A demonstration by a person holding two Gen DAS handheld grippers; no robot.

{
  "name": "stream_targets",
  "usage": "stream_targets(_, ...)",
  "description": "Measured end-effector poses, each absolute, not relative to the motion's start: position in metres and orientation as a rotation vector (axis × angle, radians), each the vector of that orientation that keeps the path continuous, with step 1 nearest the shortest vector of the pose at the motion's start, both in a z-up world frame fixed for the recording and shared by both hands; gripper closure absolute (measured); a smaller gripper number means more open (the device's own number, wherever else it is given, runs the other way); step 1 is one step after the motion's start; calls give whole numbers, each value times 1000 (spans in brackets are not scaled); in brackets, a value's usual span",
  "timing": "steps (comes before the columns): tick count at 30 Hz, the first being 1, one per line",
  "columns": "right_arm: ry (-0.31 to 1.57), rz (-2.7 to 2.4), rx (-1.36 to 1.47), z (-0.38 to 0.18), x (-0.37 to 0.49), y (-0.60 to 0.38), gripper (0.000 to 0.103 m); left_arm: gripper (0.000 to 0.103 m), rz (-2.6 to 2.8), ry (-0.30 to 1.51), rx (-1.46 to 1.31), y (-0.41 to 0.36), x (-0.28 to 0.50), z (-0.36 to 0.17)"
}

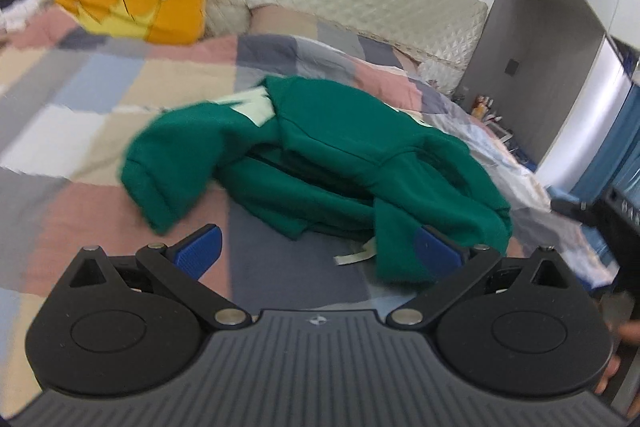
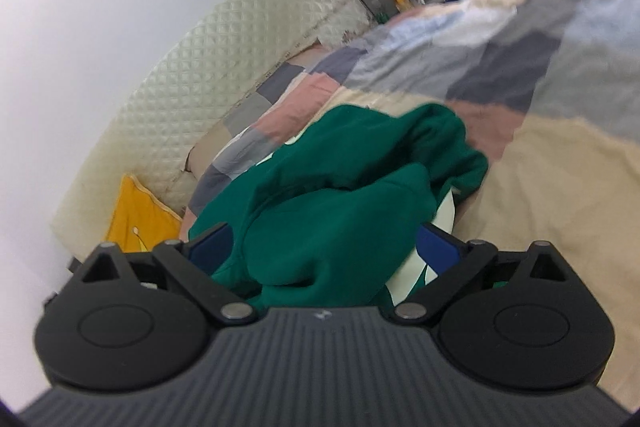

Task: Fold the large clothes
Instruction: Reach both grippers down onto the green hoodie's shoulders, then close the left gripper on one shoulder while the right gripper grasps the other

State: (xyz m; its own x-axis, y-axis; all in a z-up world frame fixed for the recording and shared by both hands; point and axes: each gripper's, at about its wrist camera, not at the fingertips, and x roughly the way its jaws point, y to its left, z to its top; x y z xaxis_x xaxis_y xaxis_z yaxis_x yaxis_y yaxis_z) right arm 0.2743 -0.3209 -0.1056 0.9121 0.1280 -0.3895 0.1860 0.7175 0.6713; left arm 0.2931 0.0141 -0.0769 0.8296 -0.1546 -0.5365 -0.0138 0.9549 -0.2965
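A green sweatshirt [image 1: 320,163] is lying crumpled on the patchwork quilt [image 1: 100,95] of the bed. The left gripper [image 1: 318,251] is being held just before it, fingers spread wide with nothing between them. The right gripper [image 2: 320,247] is also being held wide, green cloth bunched between its fingers [image 2: 436,251] but not clamped.

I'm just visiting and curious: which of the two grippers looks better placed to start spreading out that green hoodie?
Probably the right gripper: the green hoodie bunches between its open fingers. The left gripper is open with only a hoodie edge by one finger.
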Motion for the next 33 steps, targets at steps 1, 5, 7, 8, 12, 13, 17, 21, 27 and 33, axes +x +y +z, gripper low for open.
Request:
stream_targets(1,444,-31,796,-111,278,-323,4,0,-81,598,-313,13,304,-83)
stream_targets(5,510,-18,846,-129,302,-328,11,0,-128,644,-413,11,349,-108)
stream_targets(7,516,-9,850,-132,312,-331,17,2,-148,654,-457,8,369,-119)
stream_targets(8,512,-20,855,-133,318,-331,20,4,-159,659,-479,7,381,-124)
stream_targets(12,495,-42,873,-142,340,-339,20,8,-199,675,-591,3,424,-145)
stream_targets(13,494,-54,871,-145,343,-340,20,8,-209,682,-626,2,435,-152)
stream_targets(17,518,-79,922,-164,351,-344,20,8,-234,687,-711,-3,477,-173)
stream_targets(21,537,-85,923,-175,359,-343,20,13,-263,674,-808,-7,509,-187)
stream_targets(27,548,-2,875,-177,369,-328,20,36,-270,697,-911,-11,555,-197)
stream_targets(33,573,36,793,-176,372,-315,63,82,-272,730,-841,-18,575,-188)
